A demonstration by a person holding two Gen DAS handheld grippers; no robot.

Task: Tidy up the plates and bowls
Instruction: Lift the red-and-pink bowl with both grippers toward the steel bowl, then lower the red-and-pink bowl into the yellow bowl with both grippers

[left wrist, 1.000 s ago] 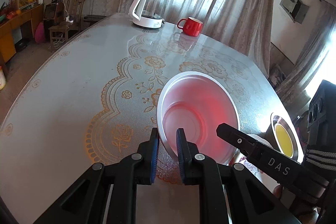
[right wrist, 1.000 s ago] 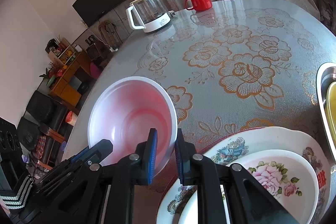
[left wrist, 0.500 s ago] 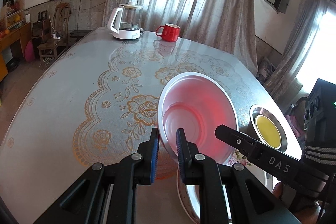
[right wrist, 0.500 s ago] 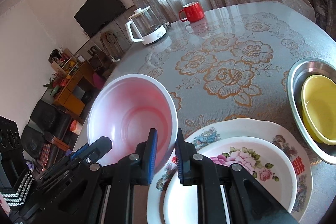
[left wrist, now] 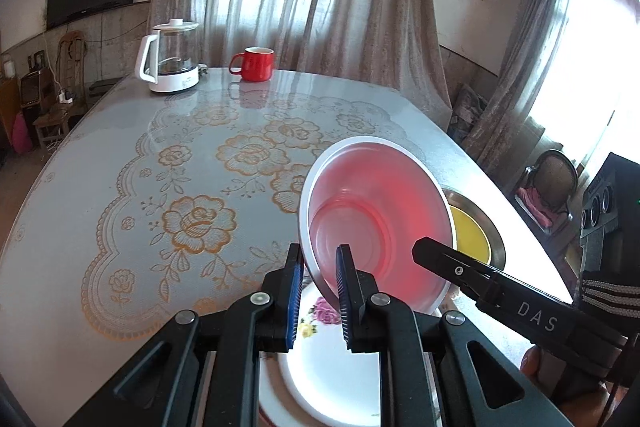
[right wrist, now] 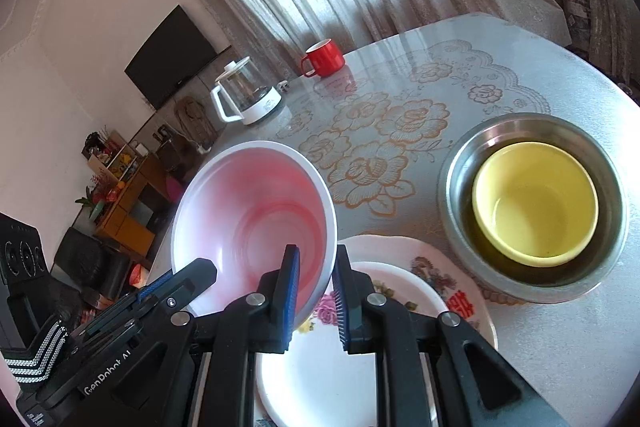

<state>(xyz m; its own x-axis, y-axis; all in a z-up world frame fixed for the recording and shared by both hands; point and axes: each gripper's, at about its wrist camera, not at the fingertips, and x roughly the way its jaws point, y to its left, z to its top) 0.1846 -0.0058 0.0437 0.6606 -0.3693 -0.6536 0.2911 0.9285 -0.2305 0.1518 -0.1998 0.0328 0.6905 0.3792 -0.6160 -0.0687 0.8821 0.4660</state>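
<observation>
A large white bowl with a pink-glowing inside hangs in the air, gripped on opposite sides of its rim. My left gripper is shut on its left rim and my right gripper is shut on its right rim. Below it lie a small floral plate stacked on a larger floral plate. To the right a yellow bowl sits inside a steel basin.
A glass kettle on a white base and a red mug stand at the table's far edge. The table has a gold floral lace cover. Curtains, a wall TV and a chair surround it.
Both grippers have carried the bowl to the right across the table. It now hangs over the stacked floral plates, closer to the steel basin.
</observation>
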